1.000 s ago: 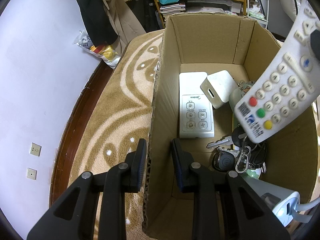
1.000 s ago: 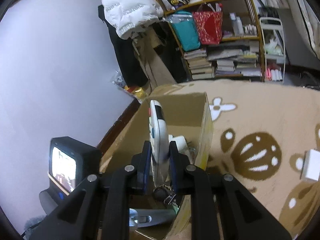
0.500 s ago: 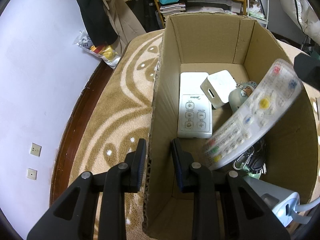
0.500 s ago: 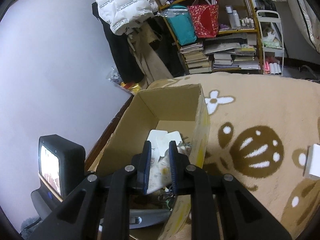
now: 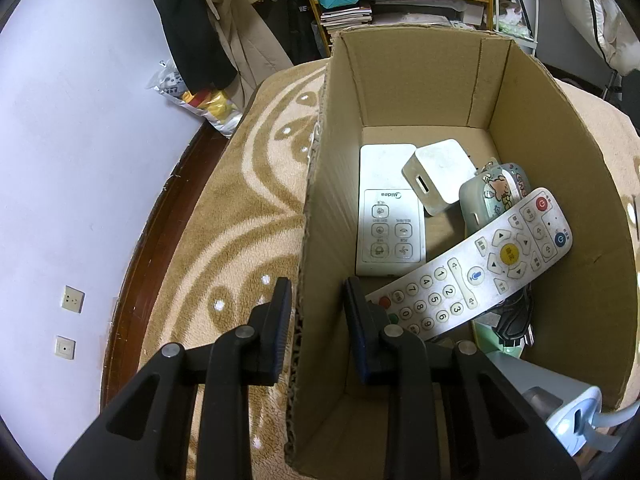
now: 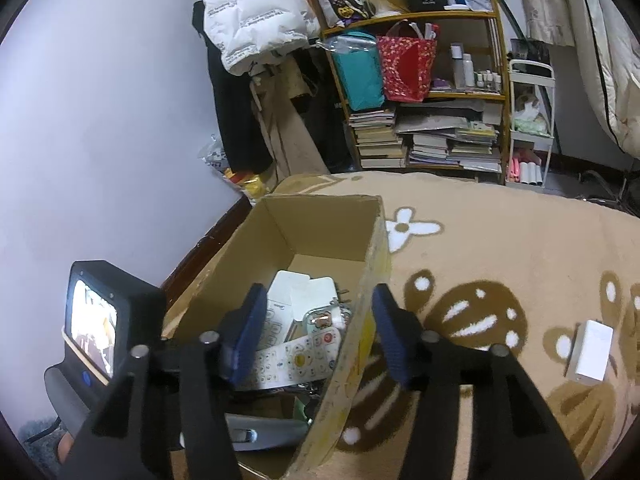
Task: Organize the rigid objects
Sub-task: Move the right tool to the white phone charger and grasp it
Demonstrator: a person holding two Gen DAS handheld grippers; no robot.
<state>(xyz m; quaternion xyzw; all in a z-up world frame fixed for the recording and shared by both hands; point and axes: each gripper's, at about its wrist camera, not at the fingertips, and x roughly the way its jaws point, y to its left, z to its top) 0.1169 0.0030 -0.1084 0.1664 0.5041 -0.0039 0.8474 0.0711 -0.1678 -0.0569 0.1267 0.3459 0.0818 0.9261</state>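
Observation:
An open cardboard box [image 5: 400,80] stands on a tan patterned carpet. My left gripper [image 5: 318,320] is shut on the box's left wall, one finger outside and one inside. The long white remote [image 5: 472,276] lies loose in the box, slanted across the black keys [image 5: 516,320]. My right gripper [image 6: 318,332] hangs above the box [image 6: 320,224] near its right wall. Its jaws are opening and hold nothing, with the remote [image 6: 296,356] lying below them.
Also in the box are a flat white Midea remote [image 5: 390,220], a white cube adapter [image 5: 438,176], a cartoon-printed case [image 5: 496,192] and a grey-white appliance [image 5: 572,416]. A small white box [image 6: 590,354] lies on the carpet at right. A cluttered bookshelf [image 6: 420,120] stands behind.
The right gripper opened and let go of the long white remote, which dropped flat into the box onto the keys. The left gripper kept its hold on the wall.

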